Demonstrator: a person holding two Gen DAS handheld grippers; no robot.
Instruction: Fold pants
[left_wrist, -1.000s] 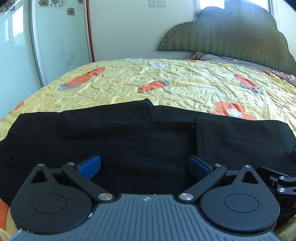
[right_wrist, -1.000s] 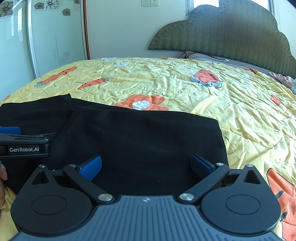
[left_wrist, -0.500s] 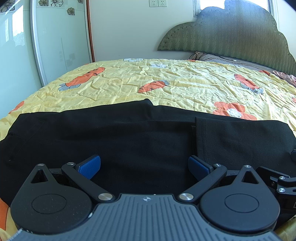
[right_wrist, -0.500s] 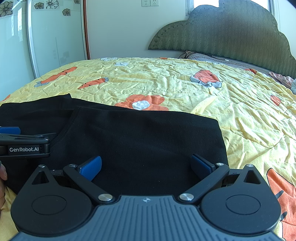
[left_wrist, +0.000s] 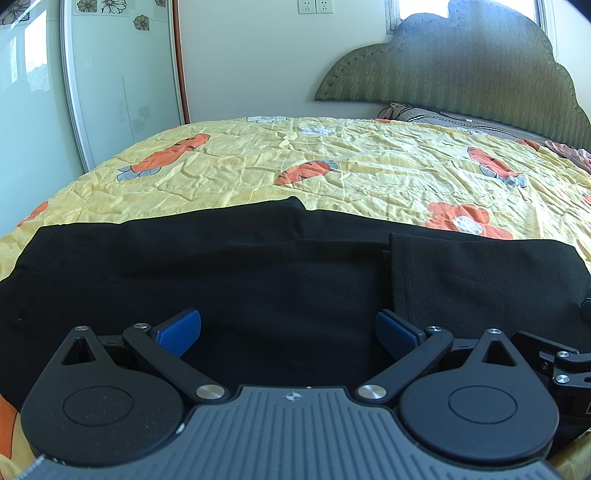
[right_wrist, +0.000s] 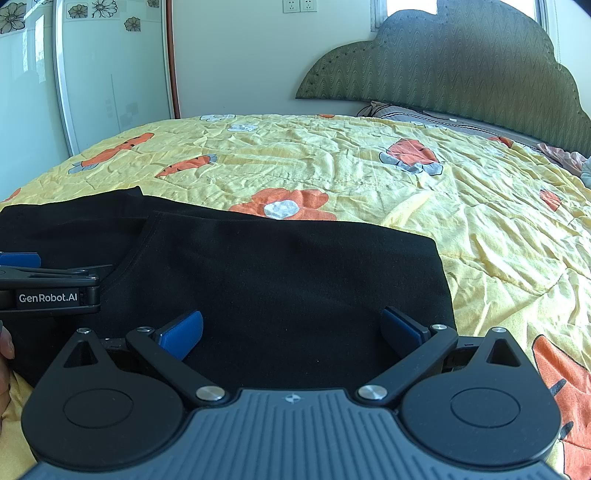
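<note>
Black pants (left_wrist: 229, 273) lie flat across the near edge of the bed, and a folded-over leg end (left_wrist: 480, 273) rests on top at the right. In the right wrist view that folded layer (right_wrist: 280, 269) fills the middle. My left gripper (left_wrist: 288, 332) hovers over the pants' middle, open, with nothing between its blue pads. My right gripper (right_wrist: 291, 332) is open above the folded layer, also holding nothing. The left gripper's side (right_wrist: 48, 291) shows at the left edge of the right wrist view.
A yellow bedspread (left_wrist: 351, 166) with orange carrot and flower prints covers the bed. A green padded headboard (left_wrist: 461, 74) and a pillow (left_wrist: 424, 114) stand at the far right. A mirrored wardrobe door (left_wrist: 118, 74) is at the far left. A fingertip (right_wrist: 5, 343) shows at the left edge.
</note>
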